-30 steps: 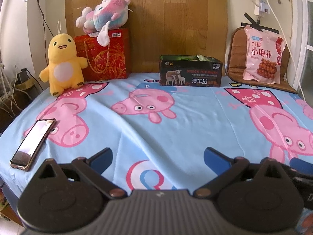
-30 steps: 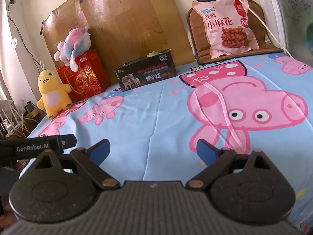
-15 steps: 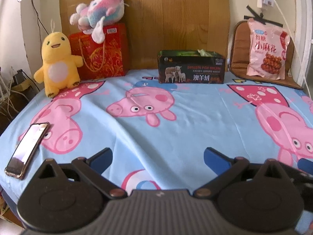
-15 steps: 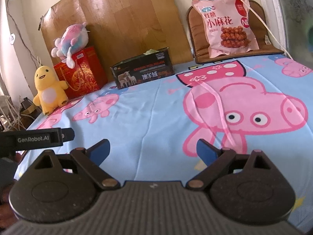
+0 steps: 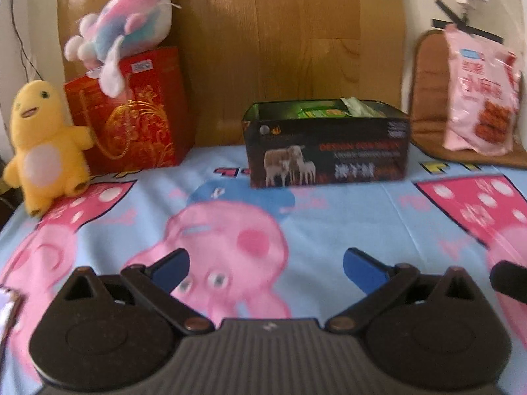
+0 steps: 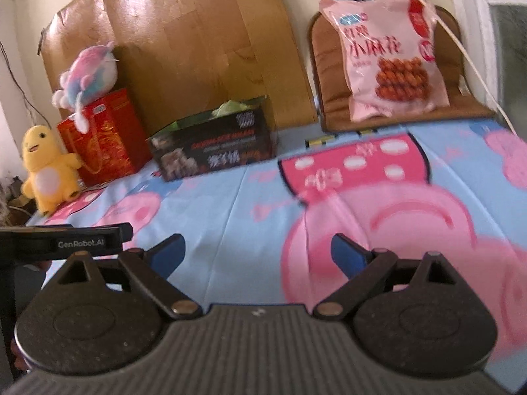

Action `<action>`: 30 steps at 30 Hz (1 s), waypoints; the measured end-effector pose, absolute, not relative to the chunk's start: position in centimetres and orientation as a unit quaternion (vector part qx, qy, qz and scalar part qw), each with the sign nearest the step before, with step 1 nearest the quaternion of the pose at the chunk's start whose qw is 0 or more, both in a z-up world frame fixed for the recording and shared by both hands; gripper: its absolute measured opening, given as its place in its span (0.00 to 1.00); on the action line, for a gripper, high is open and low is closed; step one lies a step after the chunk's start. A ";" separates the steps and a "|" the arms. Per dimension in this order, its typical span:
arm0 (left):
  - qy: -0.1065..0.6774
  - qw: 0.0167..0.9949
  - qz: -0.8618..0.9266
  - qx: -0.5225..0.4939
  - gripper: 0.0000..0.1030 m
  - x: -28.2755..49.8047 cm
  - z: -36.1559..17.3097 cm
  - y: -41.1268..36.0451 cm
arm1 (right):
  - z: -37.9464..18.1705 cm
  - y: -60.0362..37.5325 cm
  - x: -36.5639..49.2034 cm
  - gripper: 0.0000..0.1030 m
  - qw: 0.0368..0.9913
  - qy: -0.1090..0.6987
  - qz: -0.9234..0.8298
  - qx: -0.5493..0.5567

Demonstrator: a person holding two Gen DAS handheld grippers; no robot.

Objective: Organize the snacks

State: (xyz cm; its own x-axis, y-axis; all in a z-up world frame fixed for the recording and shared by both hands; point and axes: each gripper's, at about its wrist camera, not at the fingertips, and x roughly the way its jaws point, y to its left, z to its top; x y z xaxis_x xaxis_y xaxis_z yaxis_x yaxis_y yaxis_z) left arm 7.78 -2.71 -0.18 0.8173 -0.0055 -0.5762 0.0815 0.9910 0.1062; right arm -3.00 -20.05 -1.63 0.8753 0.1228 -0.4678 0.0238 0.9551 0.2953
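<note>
A pink snack bag (image 6: pixel 392 59) leans upright on a brown cushion (image 6: pixel 332 98) at the far right; it also shows in the left wrist view (image 5: pixel 481 92). A dark open box (image 5: pixel 326 144) with sheep printed on it holds green packets, at the back middle; it also shows in the right wrist view (image 6: pixel 214 148). My left gripper (image 5: pixel 266 265) is open and empty above the bed sheet, facing the box. My right gripper (image 6: pixel 257 253) is open and empty, well short of the snack bag.
A yellow plush (image 5: pixel 42 148), a red gift bag (image 5: pixel 131 112) and a pink-blue plush (image 5: pixel 125 36) stand at the back left. A wooden board (image 5: pixel 290 39) leans on the wall. A phone edge (image 5: pixel 8 309) lies at the near left. The left gripper's body (image 6: pixel 62 243) shows beside my right gripper.
Both grippers have moved forward over the bed toward the back; the box and the snack bag look larger. Both stay open and empty.
</note>
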 end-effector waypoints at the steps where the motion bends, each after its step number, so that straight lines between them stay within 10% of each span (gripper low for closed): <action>1: 0.300 0.952 -0.018 0.062 1.00 8.9 -0.6 -2.9 | -1.8 -20.1 -1.6 0.94 0.958 0.249 0.021 0.142; 30: 0.322 0.946 0.015 0.039 1.00 12.0 -2.1 -2.0 | -2.5 -20.2 4.8 0.94 0.966 0.211 0.045 0.139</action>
